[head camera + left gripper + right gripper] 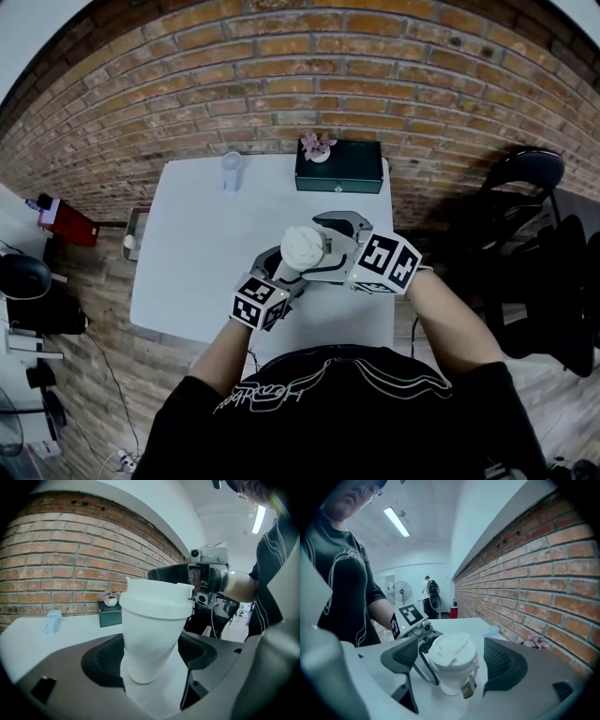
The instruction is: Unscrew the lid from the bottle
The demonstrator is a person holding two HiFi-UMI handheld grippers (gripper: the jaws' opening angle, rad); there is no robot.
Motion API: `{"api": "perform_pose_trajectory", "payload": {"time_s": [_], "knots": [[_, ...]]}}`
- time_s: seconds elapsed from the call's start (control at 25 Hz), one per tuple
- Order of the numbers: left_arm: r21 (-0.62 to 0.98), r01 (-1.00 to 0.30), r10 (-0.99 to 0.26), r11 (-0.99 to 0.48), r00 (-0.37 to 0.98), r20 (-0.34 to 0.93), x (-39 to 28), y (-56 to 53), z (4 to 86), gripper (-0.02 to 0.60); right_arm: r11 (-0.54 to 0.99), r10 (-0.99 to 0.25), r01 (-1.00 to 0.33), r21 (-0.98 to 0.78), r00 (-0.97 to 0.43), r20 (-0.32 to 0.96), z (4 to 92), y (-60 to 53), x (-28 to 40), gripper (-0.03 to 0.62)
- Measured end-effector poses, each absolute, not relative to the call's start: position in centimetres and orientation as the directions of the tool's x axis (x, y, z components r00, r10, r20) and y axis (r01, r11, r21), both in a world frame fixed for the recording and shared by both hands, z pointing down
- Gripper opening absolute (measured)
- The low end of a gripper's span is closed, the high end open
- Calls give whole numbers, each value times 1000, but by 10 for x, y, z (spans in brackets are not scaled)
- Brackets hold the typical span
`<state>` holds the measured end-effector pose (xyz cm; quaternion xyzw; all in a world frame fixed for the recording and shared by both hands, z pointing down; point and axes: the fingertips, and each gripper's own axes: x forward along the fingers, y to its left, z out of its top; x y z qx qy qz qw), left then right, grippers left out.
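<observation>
A white bottle [151, 639] with a white flip-top lid [451, 652] is held up over the white table [202, 253]. My left gripper [151, 656] is shut on the bottle's lower body, both dark pads pressing its sides. In the head view the lid [302, 246] shows from above, between the two marker cubes. My right gripper [452, 660] reaches in from the right around the lid. Its jaws stand wide, with a gap on each side of the lid, so it is open. A small tag hangs under the lid's rim.
At the table's far edge stand a clear plastic cup [232, 171] and a dark green box [339, 169] with a small pink plant [317, 146]. A brick wall runs behind. A black chair [527, 183] stands to the right, a red object [67, 223] on the floor to the left.
</observation>
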<state>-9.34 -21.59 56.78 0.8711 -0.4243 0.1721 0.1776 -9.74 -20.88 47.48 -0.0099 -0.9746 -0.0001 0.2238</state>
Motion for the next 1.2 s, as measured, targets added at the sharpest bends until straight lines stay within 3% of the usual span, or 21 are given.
{"api": "perform_pose_trajectory", "payload": {"time_s": [0.24, 0.44, 0.8, 1.2], "knots": [[162, -802, -679, -574, 577, 454, -93, -216, 568, 370, 966, -209, -251, -53, -889, 407, 476, -210, -97, 403], [164, -801, -677, -576, 580, 454, -91, -217, 567, 370, 910, -351, -410, -61, -841, 412, 481, -219, -92, 327], [150, -796, -679, -586, 584, 445, -92, -216, 568, 370, 885, -421, -466, -1, -800, 427, 490, -217, -95, 295], [150, -786, -666, -600, 594, 451, -90, -215, 570, 370, 904, -384, -427, 4, -811, 441, 491, -217, -93, 298]]}}
